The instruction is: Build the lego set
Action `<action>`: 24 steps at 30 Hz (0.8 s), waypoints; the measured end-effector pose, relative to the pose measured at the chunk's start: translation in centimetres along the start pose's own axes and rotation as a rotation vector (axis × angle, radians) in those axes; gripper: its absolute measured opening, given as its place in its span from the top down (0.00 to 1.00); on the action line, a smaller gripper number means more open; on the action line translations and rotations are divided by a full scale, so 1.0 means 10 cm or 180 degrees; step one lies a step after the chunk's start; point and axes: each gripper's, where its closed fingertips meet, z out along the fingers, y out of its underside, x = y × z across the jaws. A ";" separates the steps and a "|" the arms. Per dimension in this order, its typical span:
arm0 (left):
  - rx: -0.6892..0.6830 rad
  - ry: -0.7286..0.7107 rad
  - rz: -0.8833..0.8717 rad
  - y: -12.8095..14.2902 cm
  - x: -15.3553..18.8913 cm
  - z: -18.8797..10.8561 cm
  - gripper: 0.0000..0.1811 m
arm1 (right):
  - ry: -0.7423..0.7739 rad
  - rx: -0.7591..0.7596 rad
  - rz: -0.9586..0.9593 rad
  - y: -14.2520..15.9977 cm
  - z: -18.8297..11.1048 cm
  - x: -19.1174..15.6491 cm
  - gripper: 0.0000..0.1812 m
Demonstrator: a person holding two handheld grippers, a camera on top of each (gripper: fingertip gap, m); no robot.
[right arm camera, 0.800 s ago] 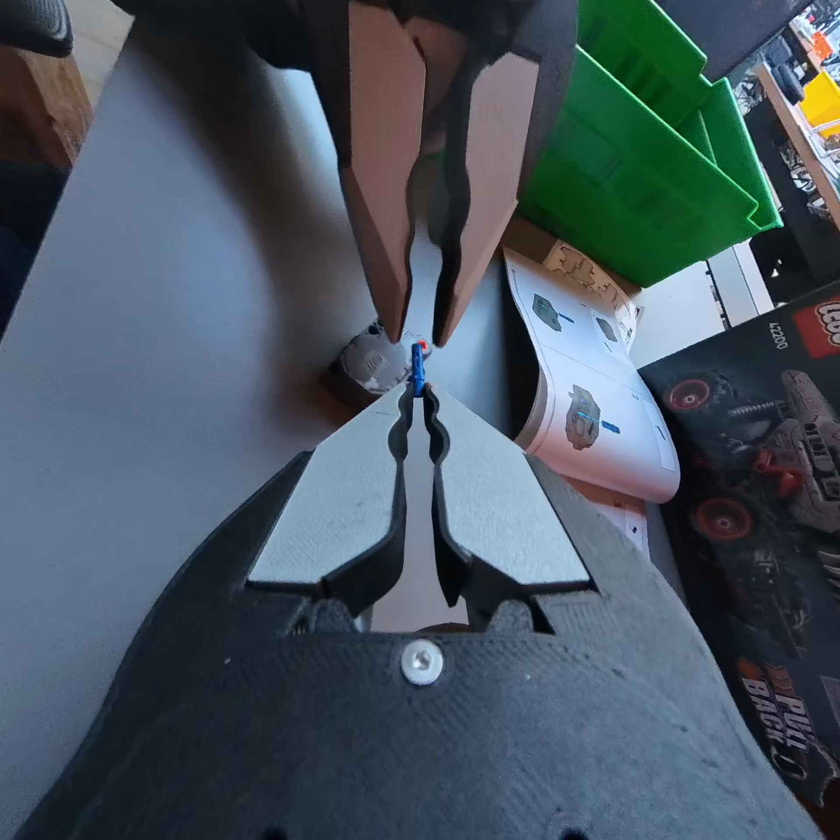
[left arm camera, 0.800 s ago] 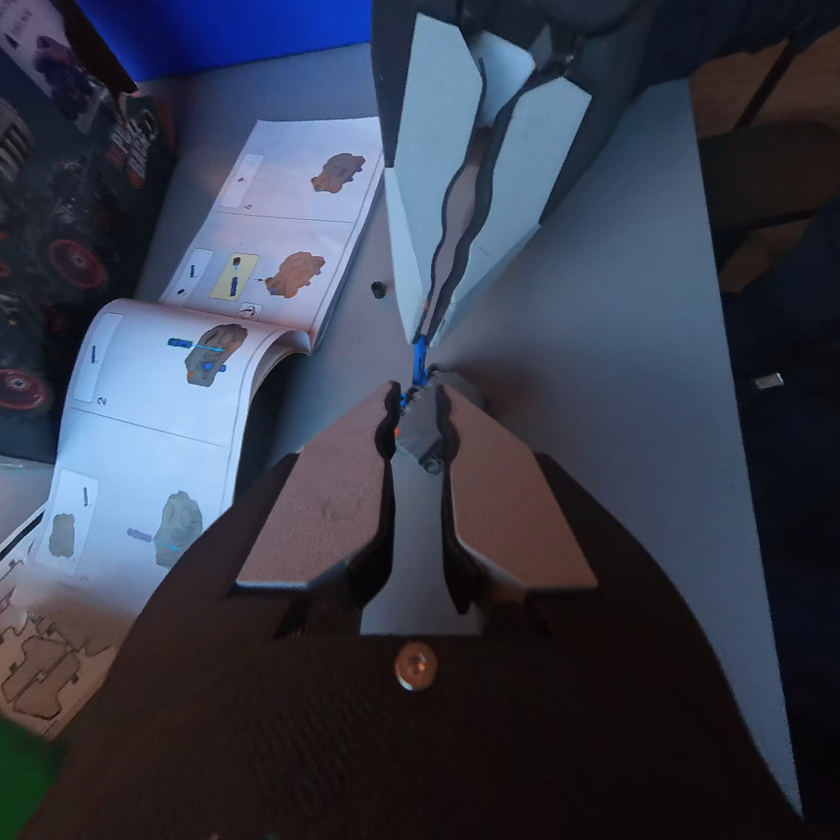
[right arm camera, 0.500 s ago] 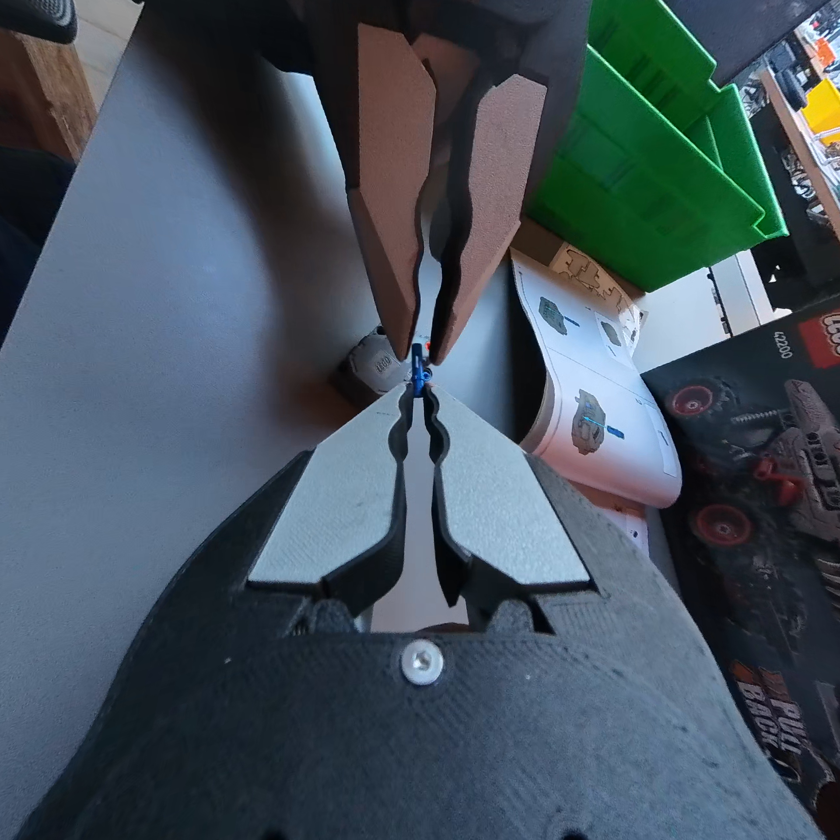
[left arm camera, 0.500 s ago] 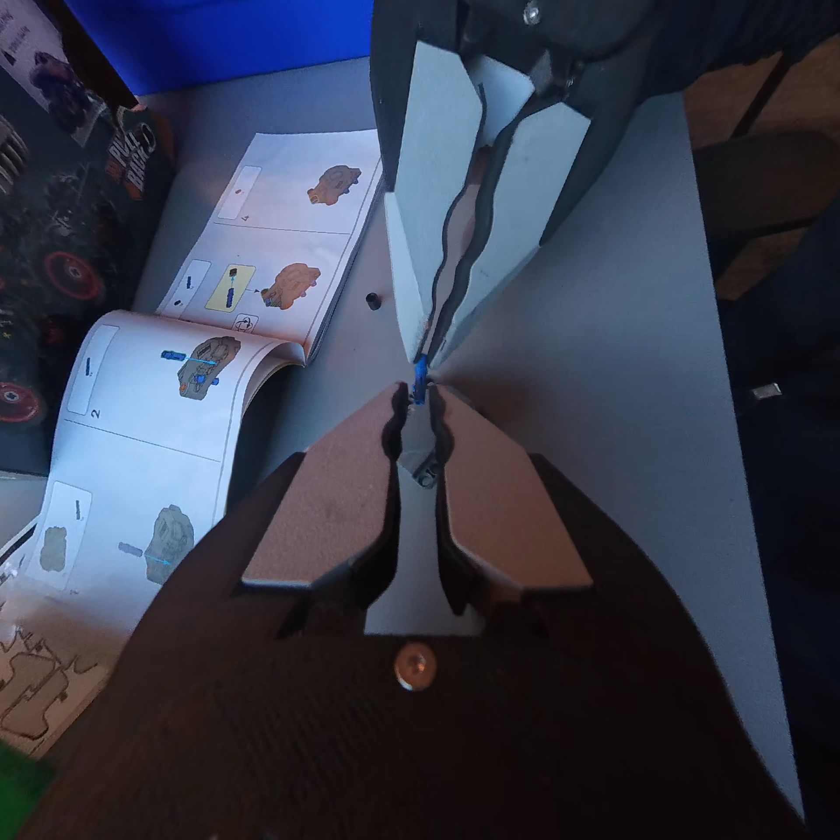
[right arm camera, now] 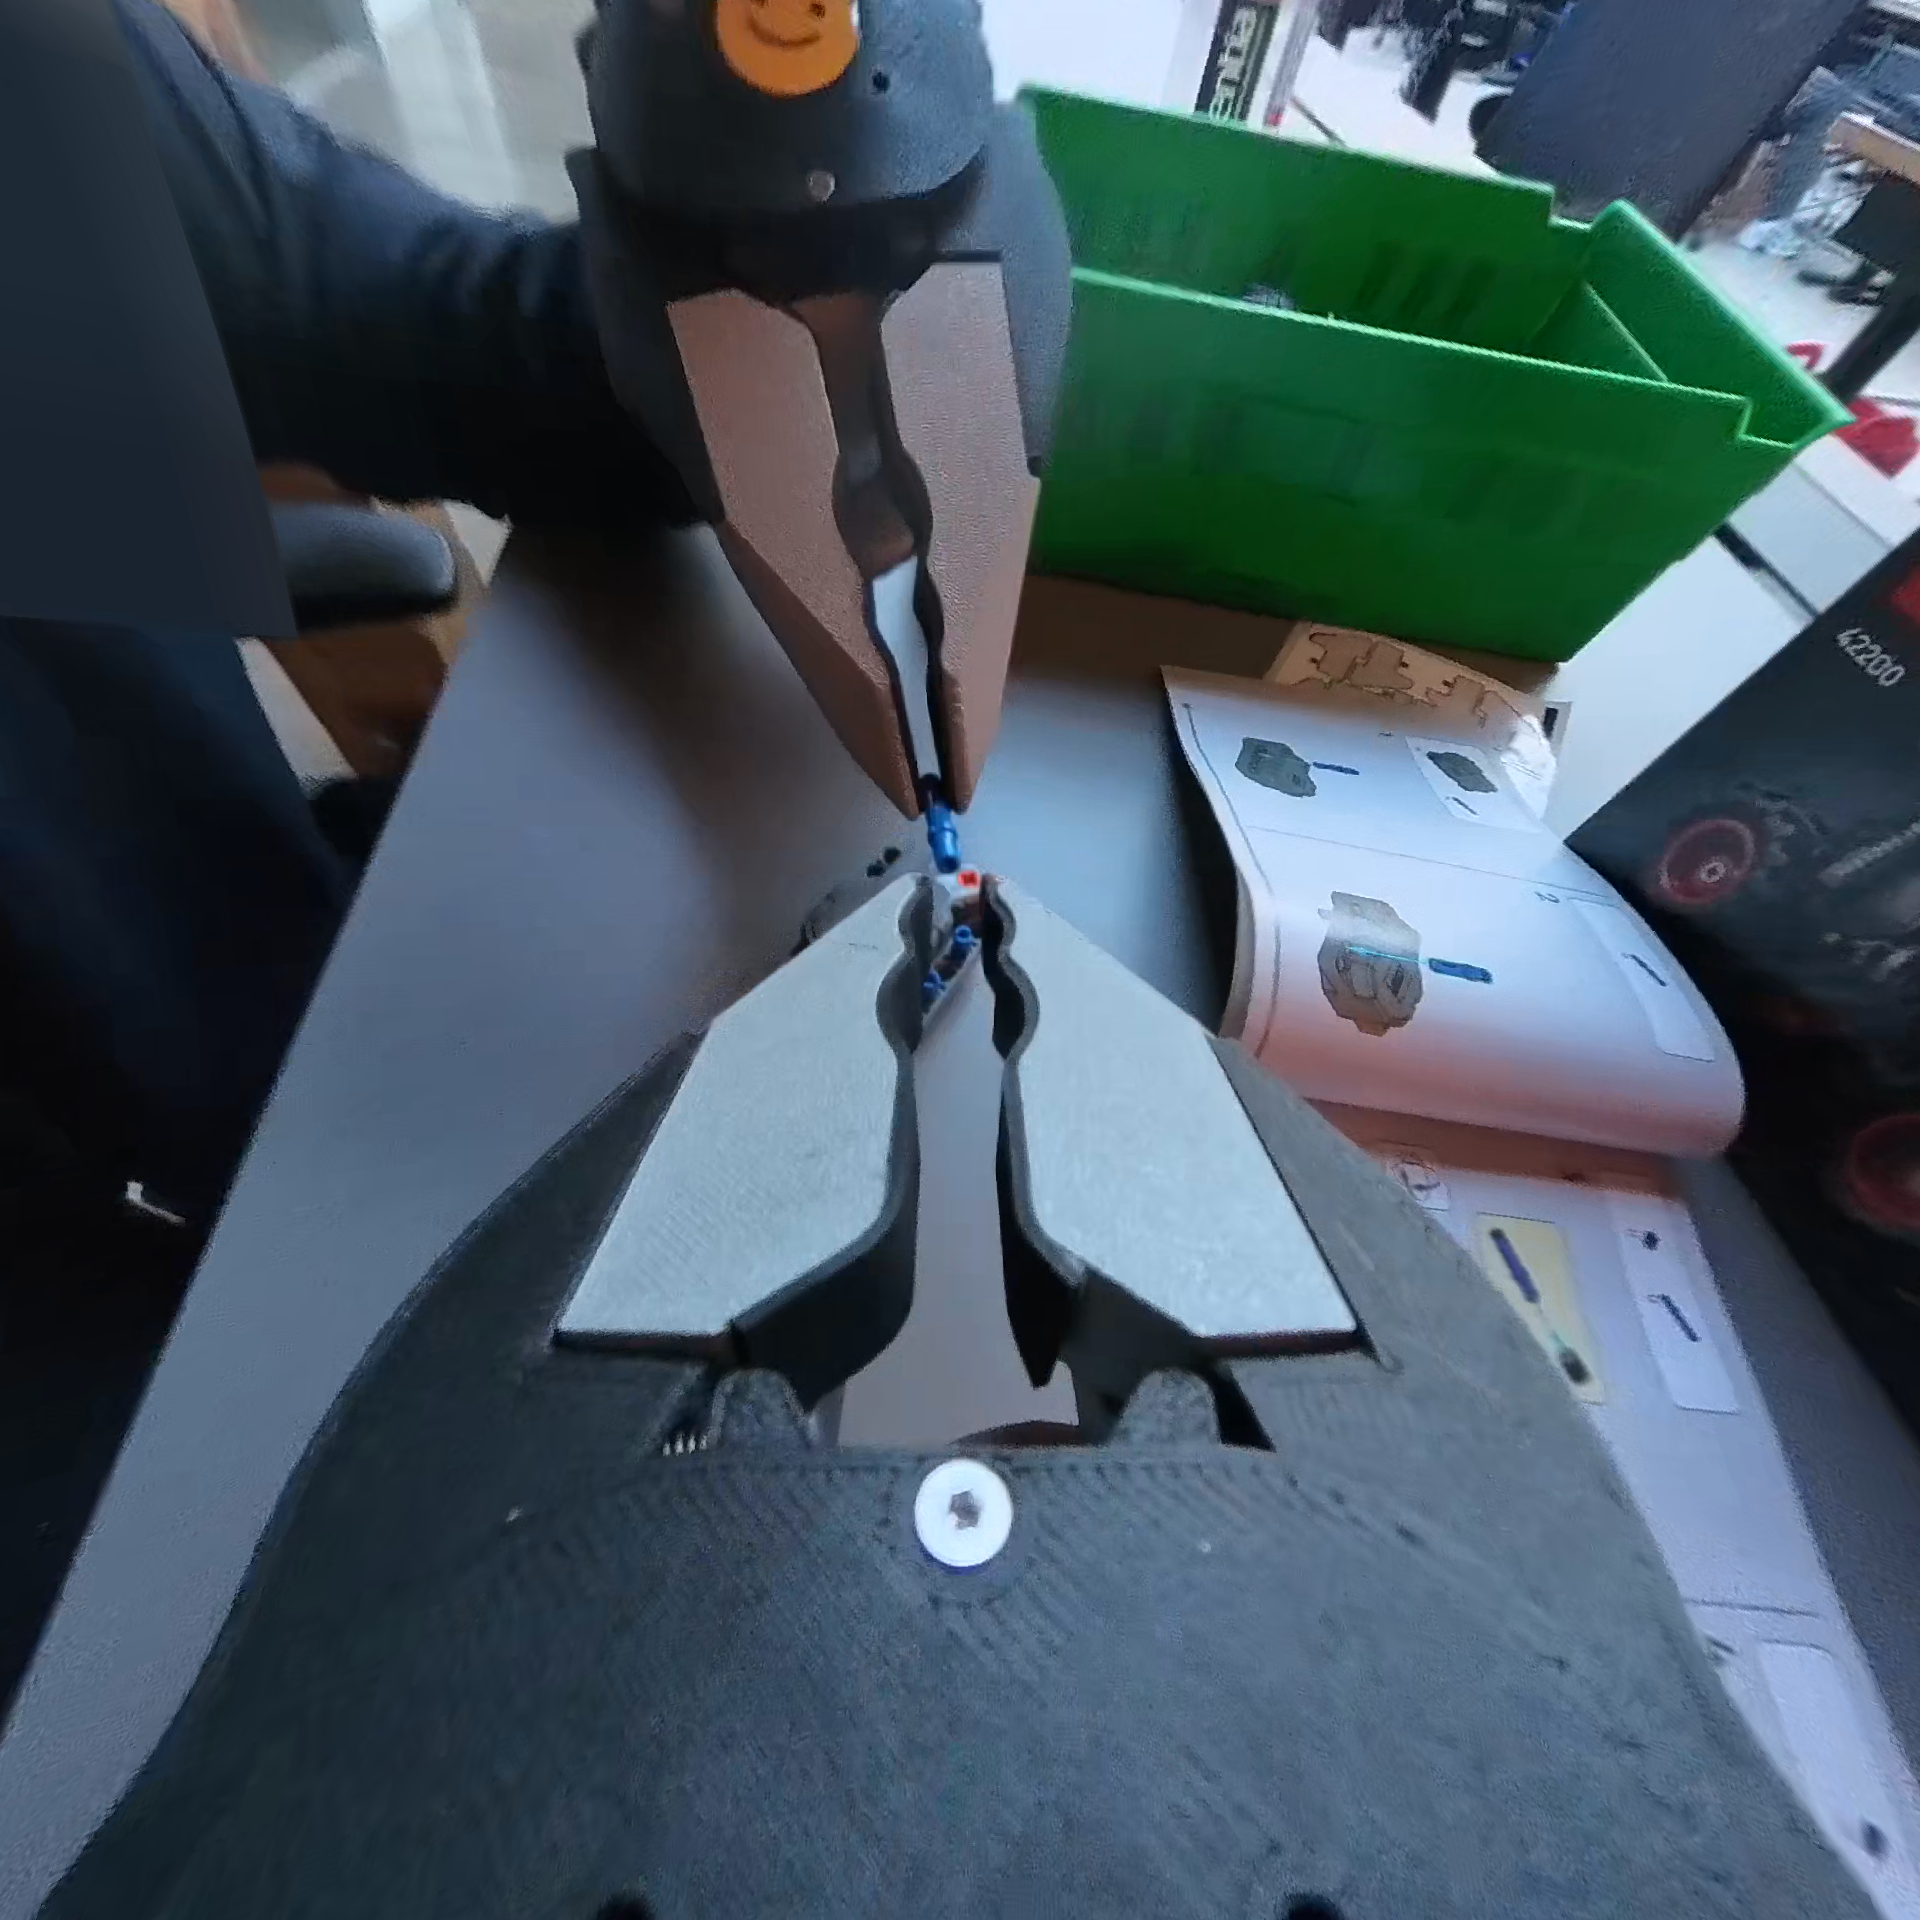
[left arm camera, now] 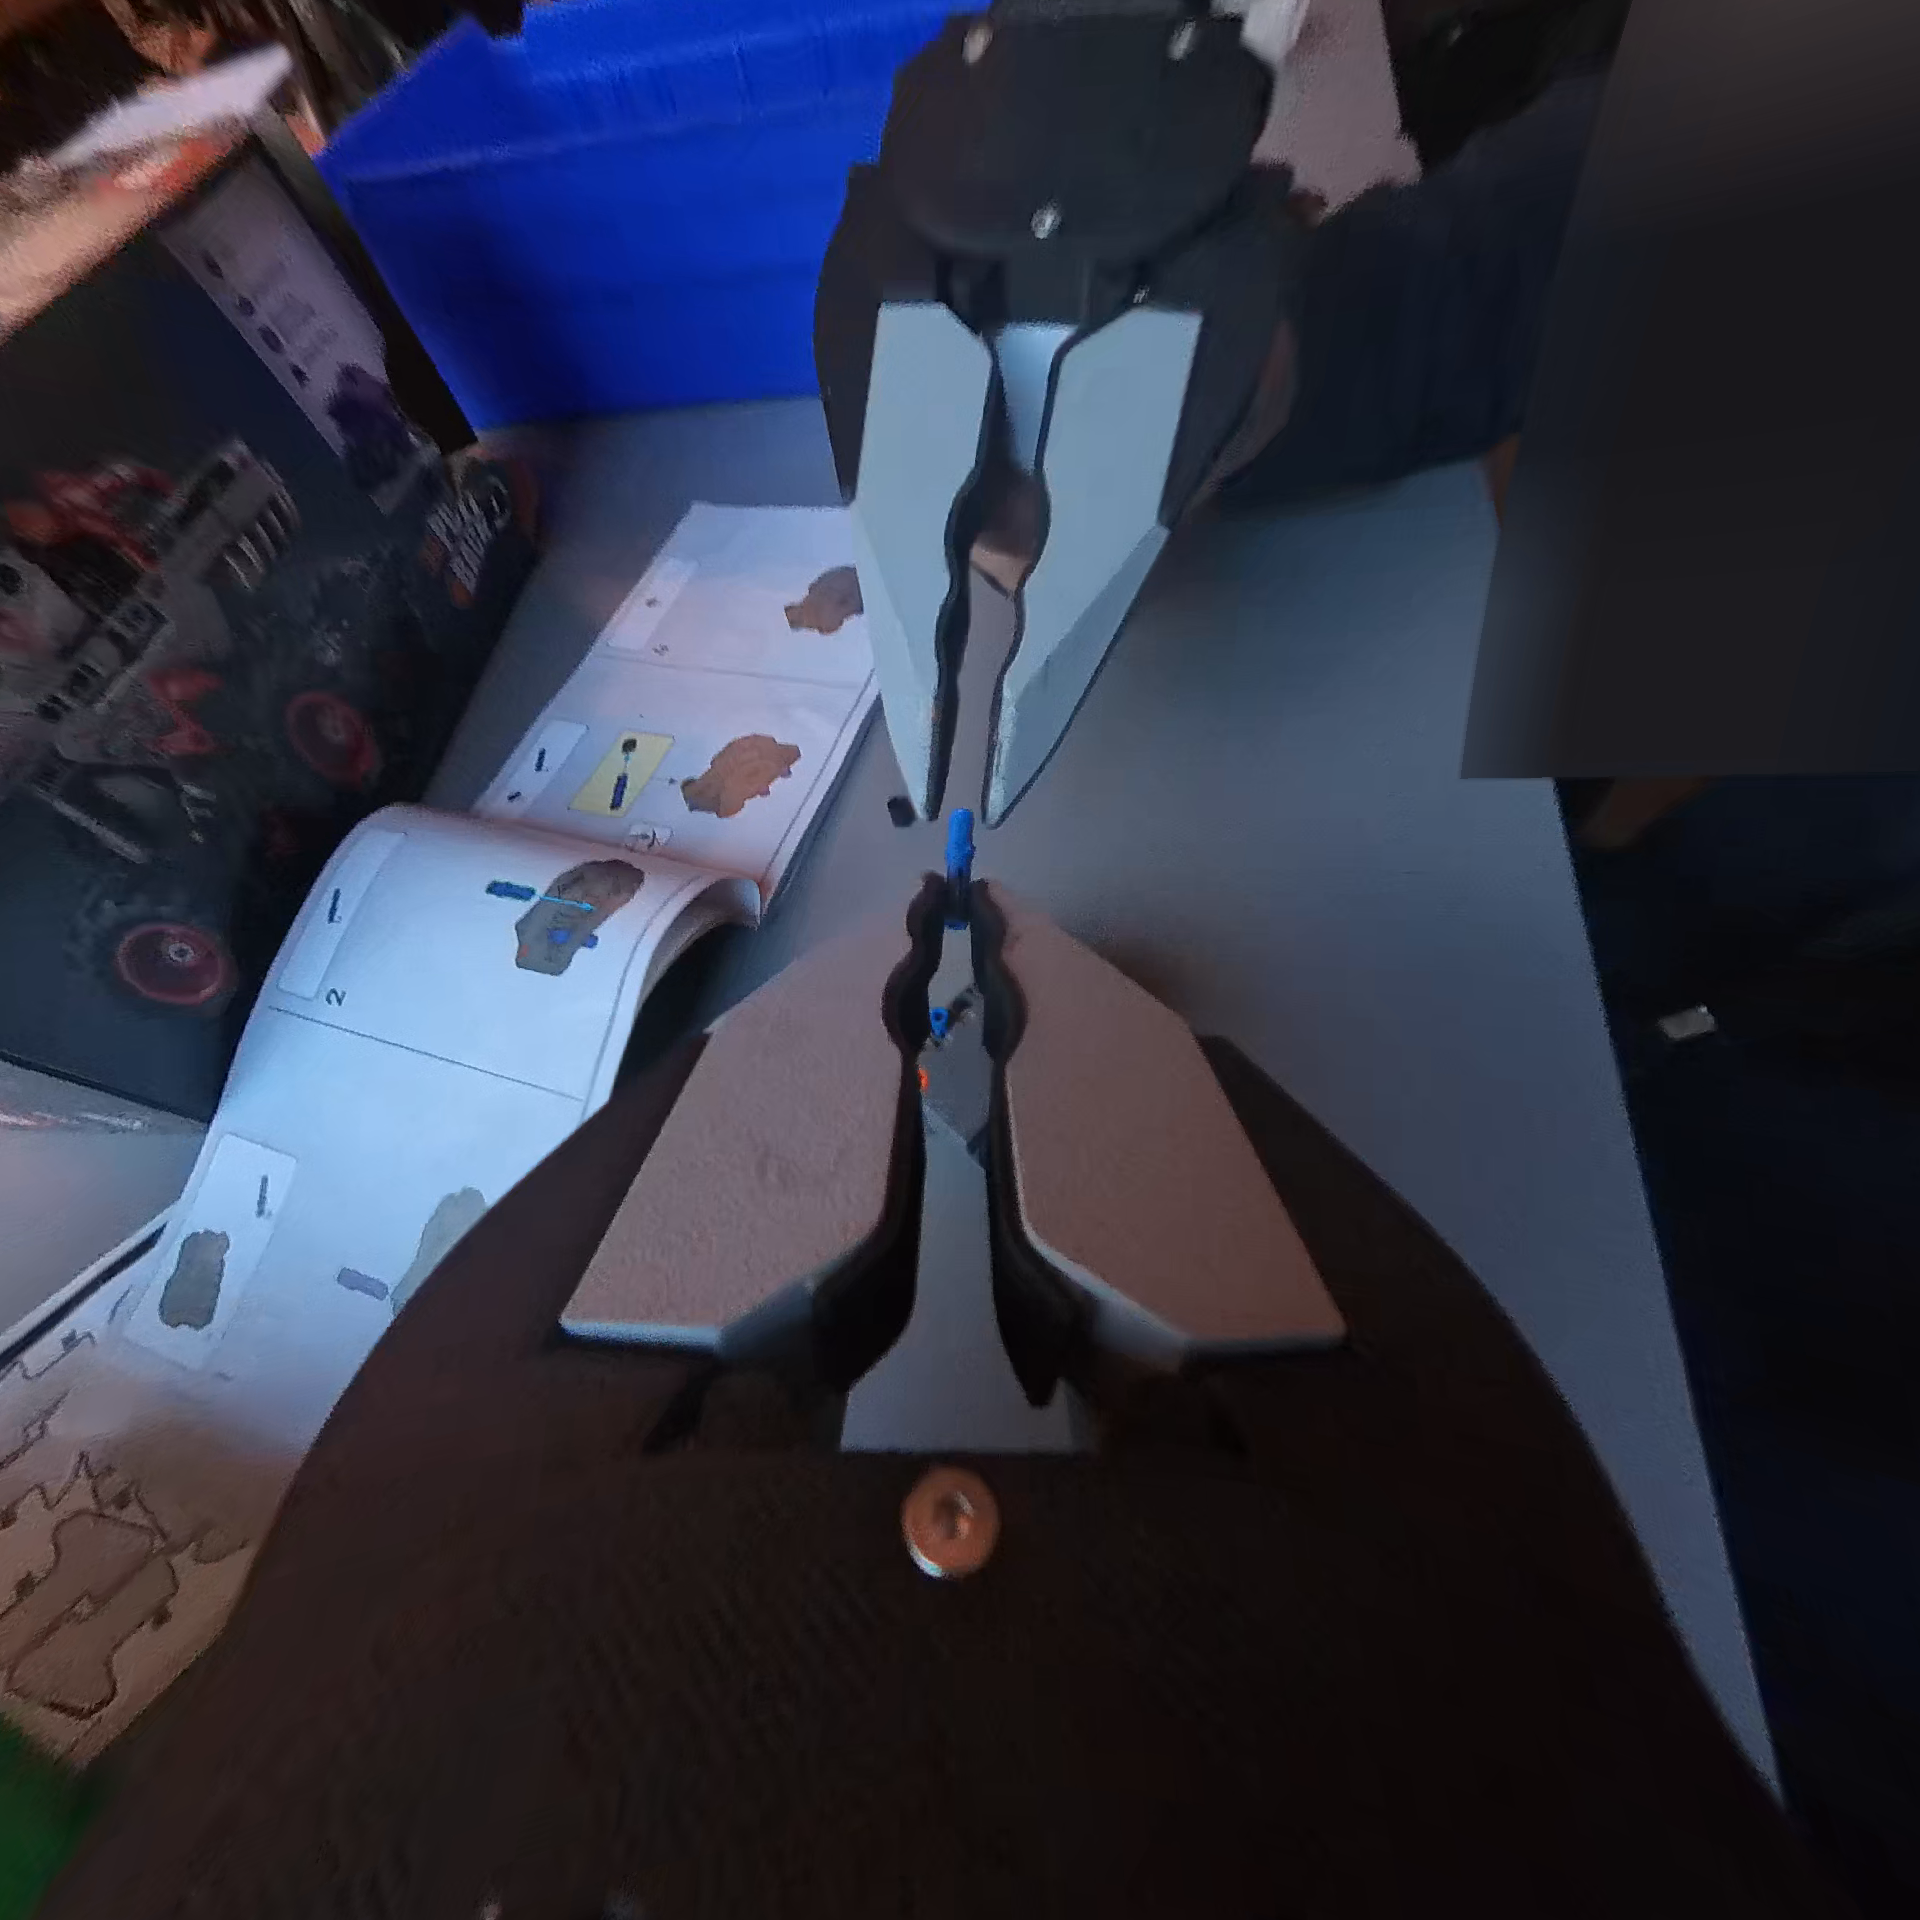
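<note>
My left gripper (left arm camera: 951, 896), with brown pads, is shut on a small blue pin (left arm camera: 959, 847) that sticks out past its tips. In the right wrist view the left gripper (right arm camera: 938, 802) hangs tip-down with the blue pin (right arm camera: 941, 828) in it. My right gripper (right arm camera: 952, 885), with grey pads, faces it tip to tip, open by a narrow gap and empty; it also shows in the left wrist view (left arm camera: 958, 808). A grey lego block (right arm camera: 943, 971) with blue pins lies on the table under both tips and shows between my left fingers (left arm camera: 951, 1075).
An open instruction booklet (left arm camera: 436, 997) (right arm camera: 1455, 935) lies beside the work spot, with the dark set box (left arm camera: 156, 675) (right arm camera: 1787, 831) beyond it. A green bin (right arm camera: 1403, 436) and a blue bin (left arm camera: 623, 208) stand at the table ends. A tiny black pin (left arm camera: 897, 808) lies loose. Both grippers' tips are close together, under 4 cm apart.
The blue pin passed from my right gripper to my left. The right jaws opened slightly and let go; the left shut on the pin. Both grippers rose and drew a little apart.
</note>
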 end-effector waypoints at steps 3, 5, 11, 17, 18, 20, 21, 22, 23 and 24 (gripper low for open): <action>0.0265 0.0051 -0.0022 -0.14 0.02 -0.08 0.99 | -0.0209 0.0220 0.0250 -0.09 -0.03 -0.03 0.96; 0.0370 0.0050 -0.0008 -0.20 0.03 -0.11 0.99 | -0.0306 0.0343 0.0359 -0.15 -0.04 -0.05 0.96; 0.0402 0.0045 0.0041 -0.23 0.06 -0.08 0.99 | -0.0537 0.0616 0.0621 -0.28 -0.05 -0.11 0.98; 0.0356 0.0096 -0.0067 -0.20 0.06 -0.06 0.99 | -0.0481 0.0593 0.0569 -0.27 -0.05 -0.10 0.99; 0.0343 0.0108 -0.0096 -0.19 0.06 -0.06 0.99 | -0.0463 0.0594 0.0554 -0.27 -0.05 -0.09 0.99; 0.0319 0.0121 -0.0121 -0.18 0.06 -0.05 0.99 | -0.0438 0.0582 0.0536 -0.27 -0.05 -0.09 0.99; 0.0312 0.0116 -0.0121 -0.17 0.06 -0.04 0.99 | -0.0432 0.0582 0.0536 -0.26 -0.05 -0.09 0.99; 0.0311 0.0112 -0.0119 -0.17 0.06 -0.04 0.99 | -0.0428 0.0585 0.0538 -0.26 -0.05 -0.08 0.99; 0.0308 0.0112 -0.0123 -0.17 0.06 -0.04 0.99 | -0.0425 0.0588 0.0537 -0.26 -0.04 -0.08 0.99; 0.0303 0.0107 -0.0123 -0.17 0.06 -0.04 0.99 | -0.0418 0.0588 0.0528 -0.26 -0.04 -0.08 0.99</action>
